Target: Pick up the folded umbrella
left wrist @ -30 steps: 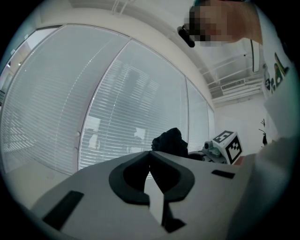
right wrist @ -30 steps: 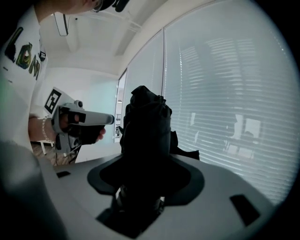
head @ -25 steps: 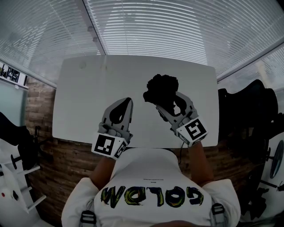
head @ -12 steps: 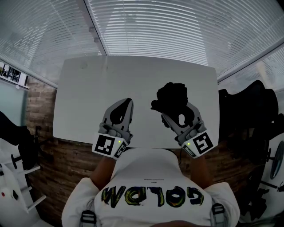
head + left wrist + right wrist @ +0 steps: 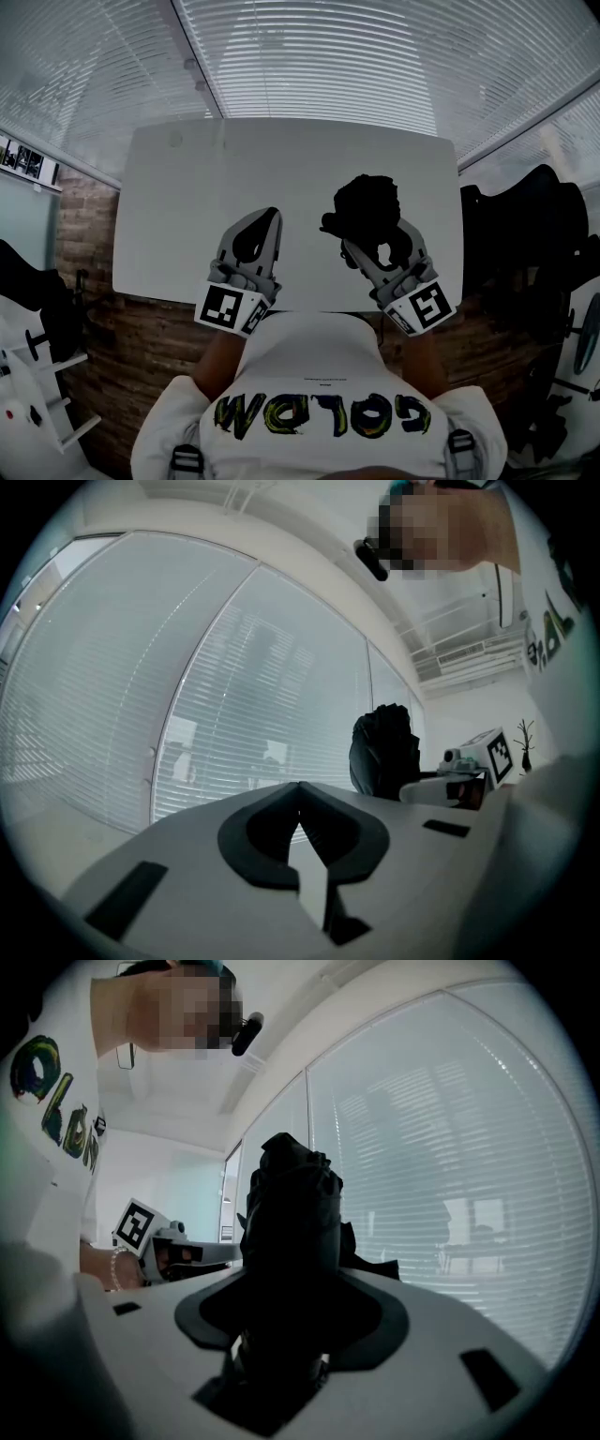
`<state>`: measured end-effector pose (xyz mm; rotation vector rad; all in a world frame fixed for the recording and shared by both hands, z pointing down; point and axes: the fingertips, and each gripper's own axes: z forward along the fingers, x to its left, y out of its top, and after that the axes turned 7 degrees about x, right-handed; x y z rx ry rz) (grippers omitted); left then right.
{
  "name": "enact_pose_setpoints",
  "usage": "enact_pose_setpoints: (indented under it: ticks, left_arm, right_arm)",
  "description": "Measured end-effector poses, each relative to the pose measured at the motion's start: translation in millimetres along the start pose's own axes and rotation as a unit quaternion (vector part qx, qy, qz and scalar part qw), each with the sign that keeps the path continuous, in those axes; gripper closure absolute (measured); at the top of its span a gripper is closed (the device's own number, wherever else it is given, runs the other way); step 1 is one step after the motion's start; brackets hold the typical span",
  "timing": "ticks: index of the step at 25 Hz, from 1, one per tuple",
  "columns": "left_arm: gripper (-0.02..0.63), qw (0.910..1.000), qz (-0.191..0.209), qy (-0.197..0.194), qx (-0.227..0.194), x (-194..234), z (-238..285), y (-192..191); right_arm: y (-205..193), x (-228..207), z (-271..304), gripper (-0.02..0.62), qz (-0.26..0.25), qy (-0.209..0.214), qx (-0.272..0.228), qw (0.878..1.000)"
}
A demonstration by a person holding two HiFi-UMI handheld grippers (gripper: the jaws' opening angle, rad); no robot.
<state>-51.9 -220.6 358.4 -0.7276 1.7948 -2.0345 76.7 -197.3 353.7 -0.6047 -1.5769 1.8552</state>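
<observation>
The folded black umbrella (image 5: 366, 201) stands upright between the jaws of my right gripper (image 5: 373, 234), lifted above the white table (image 5: 187, 187). In the right gripper view the umbrella (image 5: 295, 1213) fills the gap between the jaws, which are shut on its lower part. My left gripper (image 5: 271, 216) hovers level over the table's near edge with its tips meeting and nothing held. From the left gripper view the umbrella (image 5: 384, 747) shows off to the right, beside the right gripper's marker cube (image 5: 494, 752).
Window blinds (image 5: 309, 56) run behind the table's far edge. A dark office chair (image 5: 525, 234) stands to the right of the table. A white rack (image 5: 37, 375) is at the lower left, by a brick-patterned floor.
My right gripper has carried the umbrella to the right and a little upward, off the table's middle. The left gripper has stayed where it was.
</observation>
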Motion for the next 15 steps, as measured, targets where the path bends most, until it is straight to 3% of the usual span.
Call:
enact_pose_setpoints:
  ticks: [15]
  left_arm:
    - [0.597,1.0000,-0.001,-0.004,0.001,-4.6,-1.1,-0.3]
  right_arm:
    - [0.8,1.9,-2.8,0.360,0.001,-0.001,-0.002,1.000]
